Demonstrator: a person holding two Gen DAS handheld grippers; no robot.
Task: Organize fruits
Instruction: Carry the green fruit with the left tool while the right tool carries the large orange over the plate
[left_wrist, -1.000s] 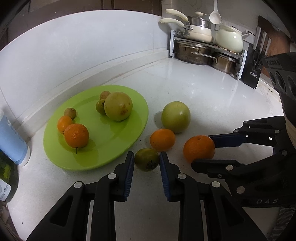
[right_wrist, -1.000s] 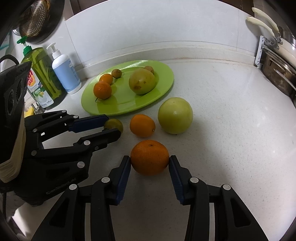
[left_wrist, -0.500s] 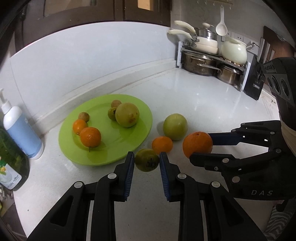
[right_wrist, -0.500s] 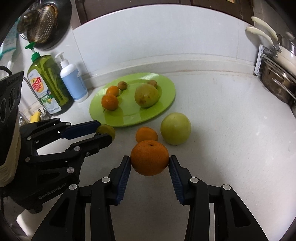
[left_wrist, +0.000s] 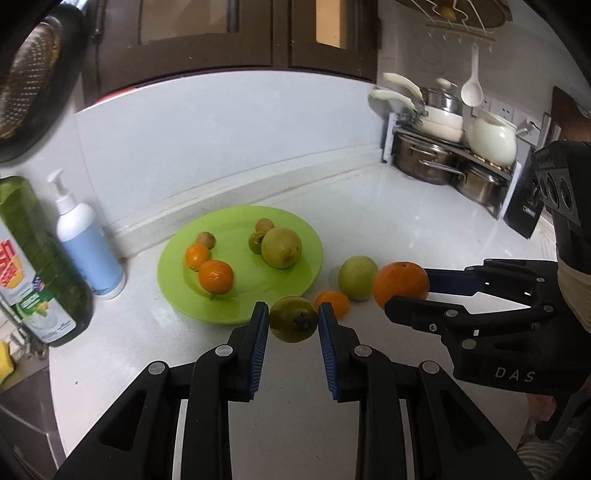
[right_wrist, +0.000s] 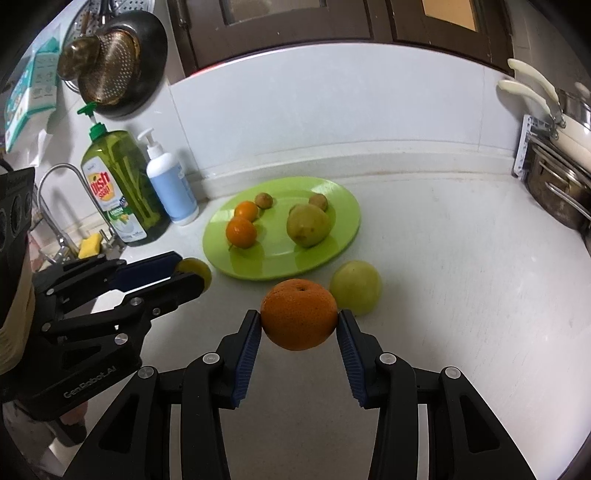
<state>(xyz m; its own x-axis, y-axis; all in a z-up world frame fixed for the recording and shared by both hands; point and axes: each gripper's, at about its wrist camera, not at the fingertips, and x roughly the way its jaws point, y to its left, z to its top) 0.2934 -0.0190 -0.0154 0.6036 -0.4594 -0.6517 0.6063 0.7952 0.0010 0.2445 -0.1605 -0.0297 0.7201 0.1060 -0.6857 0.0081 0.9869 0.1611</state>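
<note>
My left gripper (left_wrist: 293, 319) is shut on a small green fruit (left_wrist: 293, 319), held above the white counter near the plate's front rim. My right gripper (right_wrist: 299, 321) is shut on a large orange (right_wrist: 299, 314), also lifted off the counter. The green plate (left_wrist: 299, 267) holds two small oranges, a big yellow-green fruit and three small brownish fruits. On the counter lie a small orange (left_wrist: 334, 302) and a pale green round fruit (left_wrist: 357, 272). In the right wrist view the left gripper (right_wrist: 192, 275) shows at the left with its green fruit (right_wrist: 197, 268), beside the plate (right_wrist: 343, 206).
A green dish-soap bottle (right_wrist: 118, 184) and a white pump bottle (right_wrist: 171, 186) stand left of the plate by a tap (right_wrist: 55, 192). A rack of pots (left_wrist: 447, 162) fills the back right corner. A colander (right_wrist: 110, 62) hangs on the wall.
Both grippers have risen off the counter, each lifting its fruit: the green fruit in the left, the large orange in the right. The counter and plate look farther away now.
</note>
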